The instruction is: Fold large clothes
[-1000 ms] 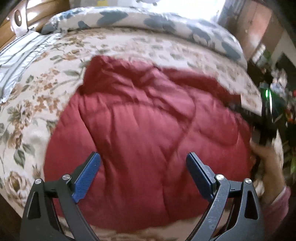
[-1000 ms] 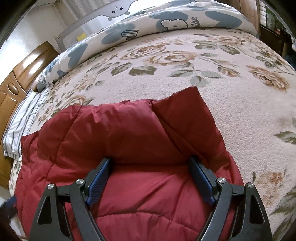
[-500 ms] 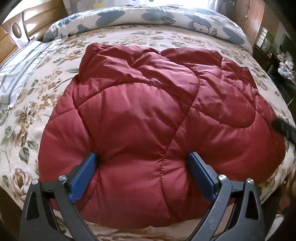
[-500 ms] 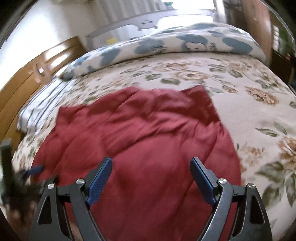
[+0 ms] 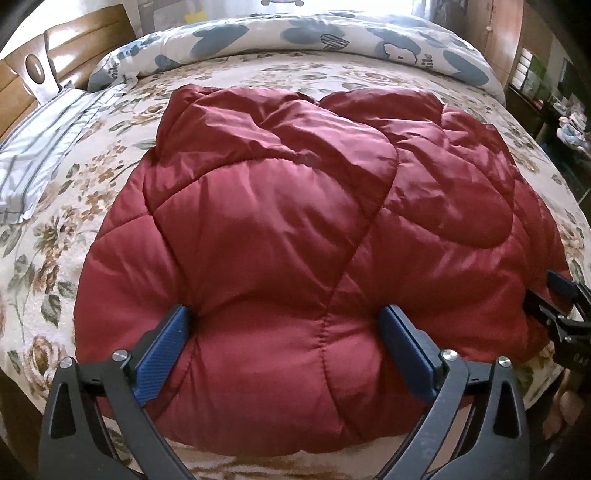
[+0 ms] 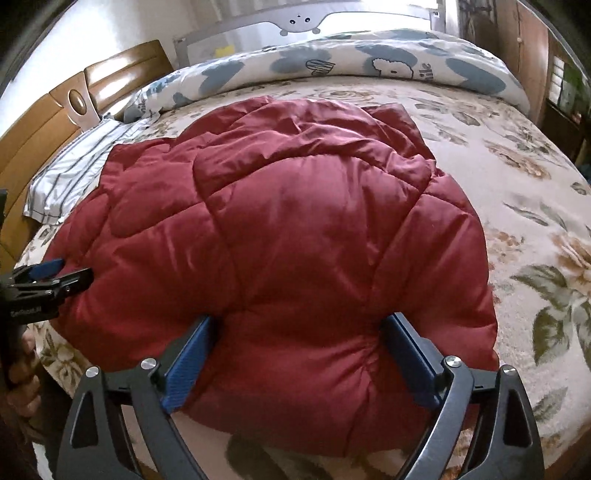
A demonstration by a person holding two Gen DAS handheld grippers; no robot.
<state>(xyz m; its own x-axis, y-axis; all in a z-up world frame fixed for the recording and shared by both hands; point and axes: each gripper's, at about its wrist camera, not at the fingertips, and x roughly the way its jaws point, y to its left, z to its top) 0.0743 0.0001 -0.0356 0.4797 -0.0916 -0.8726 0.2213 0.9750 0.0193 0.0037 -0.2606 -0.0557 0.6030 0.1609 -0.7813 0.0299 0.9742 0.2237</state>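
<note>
My left tool [image 5: 284,339] and right tool [image 6: 299,347] each straddle the near edge of the quilted red jacket [image 5: 314,229] with fingers spread wide — not pinched. It lies bunched on the floral bed [image 5: 74,192], partly folded — more folding probably remains.

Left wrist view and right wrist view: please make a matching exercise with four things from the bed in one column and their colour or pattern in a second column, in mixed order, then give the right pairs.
Things:
1. jacket
2. bedspread
3. duvet
4. finger pads

Colour or pattern:
A. white with grey-blue shapes and a cartoon animal
B. dark red, quilted
C. blue
D. cream with flowers and green leaves

Pairs: 1-B, 2-D, 3-A, 4-C

The left gripper and the right gripper each have their wide-open fingers pressed into the jacket's near edge.
</note>
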